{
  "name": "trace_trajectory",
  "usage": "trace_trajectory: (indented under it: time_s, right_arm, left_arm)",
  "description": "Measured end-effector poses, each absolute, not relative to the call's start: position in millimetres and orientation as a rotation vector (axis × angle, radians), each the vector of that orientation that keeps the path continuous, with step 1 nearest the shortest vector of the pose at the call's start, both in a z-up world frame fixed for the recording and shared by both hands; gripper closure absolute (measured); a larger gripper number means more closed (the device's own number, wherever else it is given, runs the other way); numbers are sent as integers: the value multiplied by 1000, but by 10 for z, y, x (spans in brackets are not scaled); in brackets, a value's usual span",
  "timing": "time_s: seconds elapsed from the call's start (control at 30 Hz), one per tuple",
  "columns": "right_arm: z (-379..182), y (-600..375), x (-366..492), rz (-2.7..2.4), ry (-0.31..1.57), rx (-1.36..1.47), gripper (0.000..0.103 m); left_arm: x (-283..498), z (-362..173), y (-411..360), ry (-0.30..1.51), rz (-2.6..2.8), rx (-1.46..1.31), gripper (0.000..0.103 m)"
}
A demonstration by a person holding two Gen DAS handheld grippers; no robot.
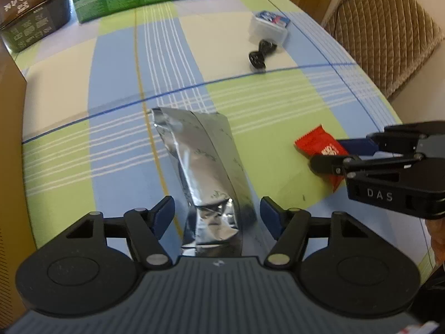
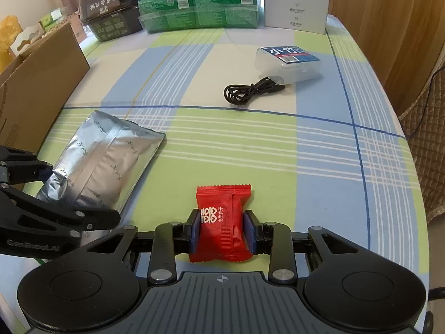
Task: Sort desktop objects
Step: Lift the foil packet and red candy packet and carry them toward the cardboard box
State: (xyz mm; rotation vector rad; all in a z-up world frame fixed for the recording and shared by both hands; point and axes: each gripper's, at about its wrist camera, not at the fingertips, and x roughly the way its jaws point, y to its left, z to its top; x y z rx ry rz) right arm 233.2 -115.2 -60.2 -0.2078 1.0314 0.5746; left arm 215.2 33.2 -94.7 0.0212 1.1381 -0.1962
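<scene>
A silver foil bag (image 1: 205, 164) lies lengthwise on the checked tablecloth (image 1: 116, 144). My left gripper (image 1: 217, 215) is open and straddles the bag's near end, with a small gap at each blue pad. From the right wrist view the same bag (image 2: 105, 161) is at the left, with the left gripper (image 2: 79, 192) over its near end. A red candy packet (image 2: 222, 220) sits squeezed between the pads of my right gripper (image 2: 222, 232), which is shut on it. In the left wrist view that packet (image 1: 314, 142) and the right gripper (image 1: 332, 154) are at the right edge.
A coiled black cable (image 2: 247, 91) lies beside a clear plastic box with a blue label (image 2: 289, 61) at the far right. Green, blue, dark and white boxes (image 2: 200, 11) line the back edge. A cardboard box (image 2: 36, 83) stands at the left; a quilted chair (image 1: 383, 27) at the right.
</scene>
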Motion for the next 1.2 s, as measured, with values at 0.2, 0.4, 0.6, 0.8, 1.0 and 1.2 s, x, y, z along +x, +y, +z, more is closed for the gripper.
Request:
trace_trajectory:
  time_s: [0.2,0.4,0.6,0.8,1.0,1.2]
  right_arm:
    - [-615,-1162,2329,561,1028,-214,73]
    - [-622,-1153,2302,567,1021,-225,74]
    - [-571,-1205,2288,561,1008,-176,74]
    - [-486,-1293,2286,539,993,-115,74]
    - [-373,-1329,2173,542,964,-91,74]
    - [-232,-1254,2024,569,945,-77,74]
  left_arm:
    - [2219,-1017,264,1181,-192,69,44]
    - [2290,-1031,196,1182,-191,110,52]
    - [2217,-965,236,1187,-174,121,65]
    - [2081,-831,345,1179,-166,126,69]
    - [1959,-707,445,1168,-161,99,69]
    - [1829,-531,522,1143,-166,62,69]
